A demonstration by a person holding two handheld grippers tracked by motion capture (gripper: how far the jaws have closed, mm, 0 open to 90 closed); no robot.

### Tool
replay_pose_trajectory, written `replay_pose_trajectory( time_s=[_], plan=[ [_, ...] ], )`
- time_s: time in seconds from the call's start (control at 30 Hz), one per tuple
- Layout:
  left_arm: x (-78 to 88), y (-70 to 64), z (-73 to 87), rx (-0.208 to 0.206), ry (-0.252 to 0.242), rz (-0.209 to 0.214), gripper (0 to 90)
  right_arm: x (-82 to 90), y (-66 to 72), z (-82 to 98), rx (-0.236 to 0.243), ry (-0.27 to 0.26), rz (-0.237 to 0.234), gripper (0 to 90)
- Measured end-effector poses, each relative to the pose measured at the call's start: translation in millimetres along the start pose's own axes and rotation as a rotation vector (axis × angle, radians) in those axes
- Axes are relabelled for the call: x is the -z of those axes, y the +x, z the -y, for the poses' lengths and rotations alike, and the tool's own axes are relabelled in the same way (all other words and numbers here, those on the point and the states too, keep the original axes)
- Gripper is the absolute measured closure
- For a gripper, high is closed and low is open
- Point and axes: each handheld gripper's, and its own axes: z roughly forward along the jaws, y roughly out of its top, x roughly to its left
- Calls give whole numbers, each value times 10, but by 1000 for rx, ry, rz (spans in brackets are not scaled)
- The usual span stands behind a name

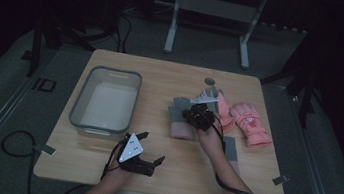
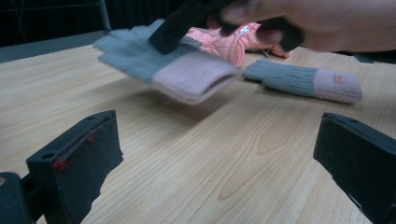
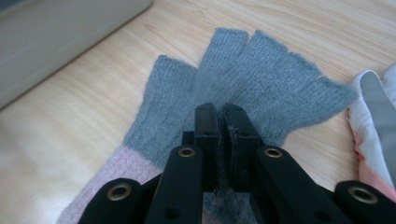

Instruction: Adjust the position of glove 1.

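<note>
Tabletop [image 2: 196, 158] beyond lifted glove [image 2: 187, 70] holds second glove [image 2: 303, 81].

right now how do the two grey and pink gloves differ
The held glove is pinched in the shut right gripper and looks raised off the table; the other glove lies flat on the wood with nothing gripping it. The held glove's open cuff faces the left gripper's camera; the other glove lies sideways, showing a small patch on its cuff. Both are knitted, with grey bodies and pink cuffs.
</note>
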Motion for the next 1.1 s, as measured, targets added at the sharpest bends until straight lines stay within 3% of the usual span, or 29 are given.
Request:
replay_pose_trajectory(
  time_s=[0.3,0.37,0.63,0.77,0.83,0.9,1.1],
  plan=[
    [0,-2,0,-2,1,-2,4,246,133,204,-9,-6,-23,850],
    [1,-2,-1,-5,3,-2,4,271,186,327,-7,2,-19,850],
    [-1,-7,-1,-7,2,-3,4,126,237,738,-40,82,-9,847],
    [-3,-4,-1,-6,4,-2,4,111,220,758,-47,79,-9,835],
    [-3,-4,-1,-5,4,-2,4,97,217,750,-36,86,-15,798],
    [-2,-5,-1,-8,4,-3,4,99,211,742,-40,86,-23,694],
    [-1,-3,-1,-4,3,-3,4,226,199,711,-41,45,-65,505]
  ],
)
